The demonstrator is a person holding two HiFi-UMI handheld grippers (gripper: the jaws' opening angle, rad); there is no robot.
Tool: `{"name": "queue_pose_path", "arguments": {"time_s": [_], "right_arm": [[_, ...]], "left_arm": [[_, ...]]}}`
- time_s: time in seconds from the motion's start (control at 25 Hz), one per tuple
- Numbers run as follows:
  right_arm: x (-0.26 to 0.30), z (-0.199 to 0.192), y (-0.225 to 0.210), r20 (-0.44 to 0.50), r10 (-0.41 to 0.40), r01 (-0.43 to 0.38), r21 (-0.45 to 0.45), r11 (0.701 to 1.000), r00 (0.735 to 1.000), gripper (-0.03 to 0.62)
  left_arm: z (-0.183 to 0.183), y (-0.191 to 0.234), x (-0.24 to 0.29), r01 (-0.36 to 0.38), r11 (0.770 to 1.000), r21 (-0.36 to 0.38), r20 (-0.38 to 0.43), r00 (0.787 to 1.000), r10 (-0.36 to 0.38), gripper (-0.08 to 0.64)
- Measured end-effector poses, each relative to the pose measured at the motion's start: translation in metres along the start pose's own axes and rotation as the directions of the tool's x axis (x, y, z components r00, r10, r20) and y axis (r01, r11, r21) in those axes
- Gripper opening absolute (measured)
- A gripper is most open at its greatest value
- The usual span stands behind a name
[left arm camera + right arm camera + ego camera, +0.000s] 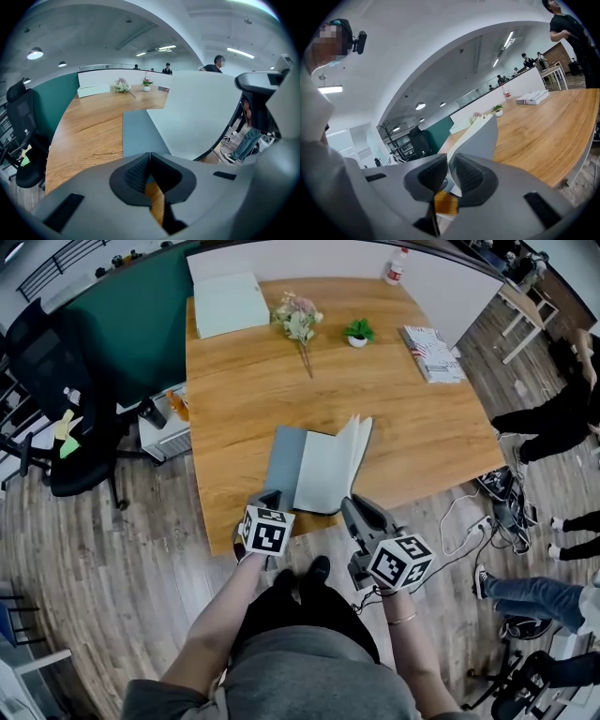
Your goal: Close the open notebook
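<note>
The open notebook [314, 465] lies near the wooden table's front edge [225, 531]. Its grey left cover [285, 456] is flat on the table. Its right half, cover and pale pages [339, 457], stands lifted and fanned. My right gripper [350, 506] is at the lower right corner of that half, and its jaws [449, 164] stand almost together on the raised leaf [480, 136]. My left gripper [268, 499] hovers just in front of the flat cover [138, 133], shut with nothing in it [150, 159]. The raised pages [201, 117] fill that view's right side.
At the table's far side are a white box [228, 304], a flower bunch [298, 320], a small potted plant [357, 332], a stack of booklets [431, 353] and a bottle [397, 266]. A black office chair [56, 418] stands left. People [553, 423] and floor cables [483, 521] are to the right.
</note>
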State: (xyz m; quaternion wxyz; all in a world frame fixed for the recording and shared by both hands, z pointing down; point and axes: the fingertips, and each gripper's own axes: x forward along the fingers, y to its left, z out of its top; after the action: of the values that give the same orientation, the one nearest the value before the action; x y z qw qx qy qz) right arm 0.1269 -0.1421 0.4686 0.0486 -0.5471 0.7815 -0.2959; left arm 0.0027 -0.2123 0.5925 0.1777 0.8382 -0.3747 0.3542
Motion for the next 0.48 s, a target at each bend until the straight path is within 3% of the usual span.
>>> {"name": "queue_pose_path", "arguments": {"time_s": [0.48], "right_arm": [[0.021,-0.009,0.020,-0.051,0.066,-0.068,-0.034,0.997,0.997,0.066]], "left_arm": [[-0.002,0.000,0.000,0.031,0.999,-0.032,-0.023,0.999,-0.032,0.025]]}}
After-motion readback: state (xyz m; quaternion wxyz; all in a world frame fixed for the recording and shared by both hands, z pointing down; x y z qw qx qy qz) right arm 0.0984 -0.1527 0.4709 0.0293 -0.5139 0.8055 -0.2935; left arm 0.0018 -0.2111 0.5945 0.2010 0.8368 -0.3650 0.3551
